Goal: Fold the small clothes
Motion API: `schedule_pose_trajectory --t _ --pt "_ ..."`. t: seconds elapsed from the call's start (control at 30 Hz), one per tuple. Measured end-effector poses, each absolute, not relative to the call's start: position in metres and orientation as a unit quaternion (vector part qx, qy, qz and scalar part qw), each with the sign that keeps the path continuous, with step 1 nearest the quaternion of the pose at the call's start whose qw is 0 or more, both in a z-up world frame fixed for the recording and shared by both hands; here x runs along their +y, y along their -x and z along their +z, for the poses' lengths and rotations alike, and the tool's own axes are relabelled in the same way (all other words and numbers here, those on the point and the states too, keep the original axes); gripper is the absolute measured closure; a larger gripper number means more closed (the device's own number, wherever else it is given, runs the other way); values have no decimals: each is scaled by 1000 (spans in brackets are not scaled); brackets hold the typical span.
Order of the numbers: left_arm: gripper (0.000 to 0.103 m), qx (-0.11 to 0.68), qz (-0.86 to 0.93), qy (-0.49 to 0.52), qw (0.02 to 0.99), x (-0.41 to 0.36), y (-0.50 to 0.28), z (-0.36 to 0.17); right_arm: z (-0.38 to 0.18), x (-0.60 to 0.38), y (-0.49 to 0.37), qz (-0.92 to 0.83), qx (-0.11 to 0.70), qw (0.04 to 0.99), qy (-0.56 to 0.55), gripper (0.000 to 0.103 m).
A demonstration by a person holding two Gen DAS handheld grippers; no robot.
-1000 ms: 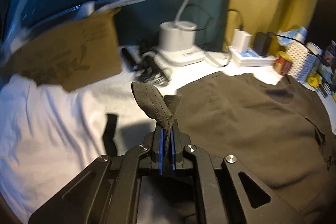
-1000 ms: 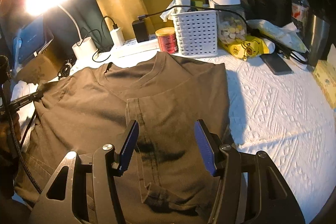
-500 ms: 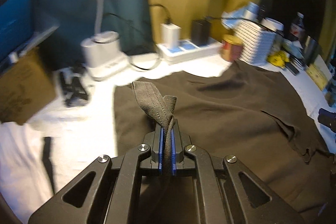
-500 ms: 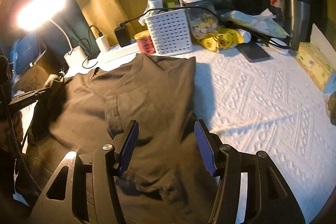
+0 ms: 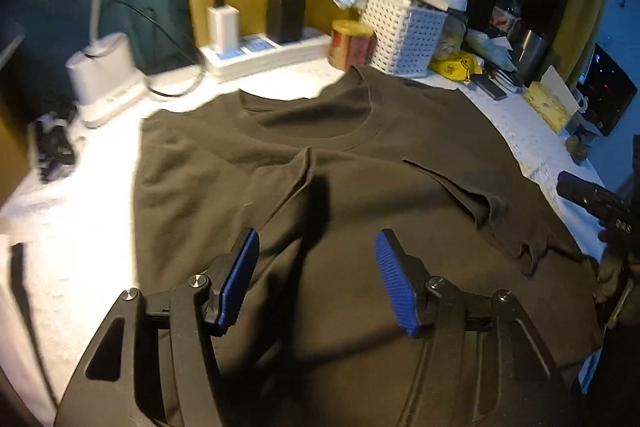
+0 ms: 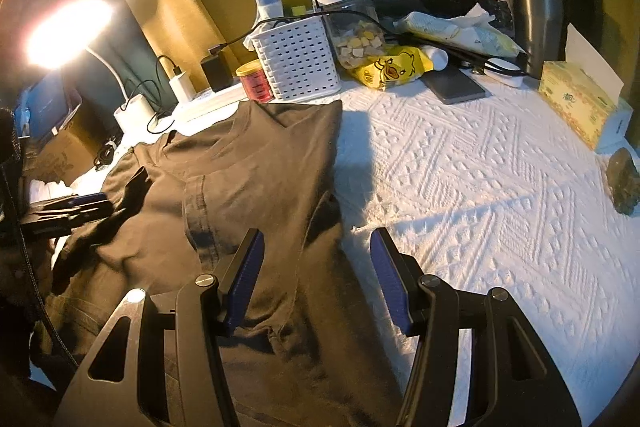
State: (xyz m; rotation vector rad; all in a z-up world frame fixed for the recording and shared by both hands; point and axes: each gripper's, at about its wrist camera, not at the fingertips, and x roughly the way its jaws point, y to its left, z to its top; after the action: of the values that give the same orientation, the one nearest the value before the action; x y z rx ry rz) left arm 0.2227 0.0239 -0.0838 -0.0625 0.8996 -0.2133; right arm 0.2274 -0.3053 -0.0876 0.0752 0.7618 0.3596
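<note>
Left wrist view: a dark brown T-shirt [image 5: 360, 163] lies on a white textured cover [image 6: 480, 187] with both sleeves folded in over its chest, its collar toward a white slotted basket [image 5: 404, 35]. Left of the basket stand a red tin [image 5: 350, 45] and a power strip [image 5: 264, 55]. The left claw [image 5: 316, 279] has just been opening and hangs released above the shirt, nothing between its pads; the right claw [image 6: 316, 277] is also released, over the shirt's right edge.

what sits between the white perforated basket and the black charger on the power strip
A red can with a gold lid stands between the white basket and the black charger, seen in both wrist views.
</note>
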Motion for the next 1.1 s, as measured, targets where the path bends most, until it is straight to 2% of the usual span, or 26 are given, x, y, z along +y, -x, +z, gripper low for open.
schedule_pose_trajectory --t 0.1,0.17,0.2,0.43,0.5,0.53,0.57,0.6,0.67,0.83,1.1 --pt "42 427 -75 28 900 47 -203 -77 -90 -300 -226 180 371 910 -35 44" --pt "34 429 -53 30 901 62 -195 -80 -92 -295 -225 184 373 909 -33 44" --pt "34 433 -39 37 900 73 -193 -84 -93 -291 -224 187 374 908 -31 44" --pt "34 457 -23 83 885 104 -184 -111 -95 -272 -219 201 375 905 -18 44" --pt "48 454 -39 74 887 98 -182 -113 -95 -270 -218 201 375 905 -16 44" --pt "65 455 -41 67 887 95 -182 -113 -95 -269 -217 200 376 905 -15 44" --pt "74 453 -40 59 889 91 -181 -112 -95 -269 -217 200 376 905 -15 44" --pt "78 445 -38 48 893 88 -180 -109 -95 -268 -216 199 376 905 -14 44" --pt "93 434 -43 33 899 81 -176 -103 -95 -268 -215 197 377 905 -12 44" --pt "94 420 -71 6 905 59 -165 -93 -98 -265 -214 197 382 903 -8 44" --pt "94 450 -184 -16 874 9 -151 -105 -110 -249 -212 220 400 890 23 44"
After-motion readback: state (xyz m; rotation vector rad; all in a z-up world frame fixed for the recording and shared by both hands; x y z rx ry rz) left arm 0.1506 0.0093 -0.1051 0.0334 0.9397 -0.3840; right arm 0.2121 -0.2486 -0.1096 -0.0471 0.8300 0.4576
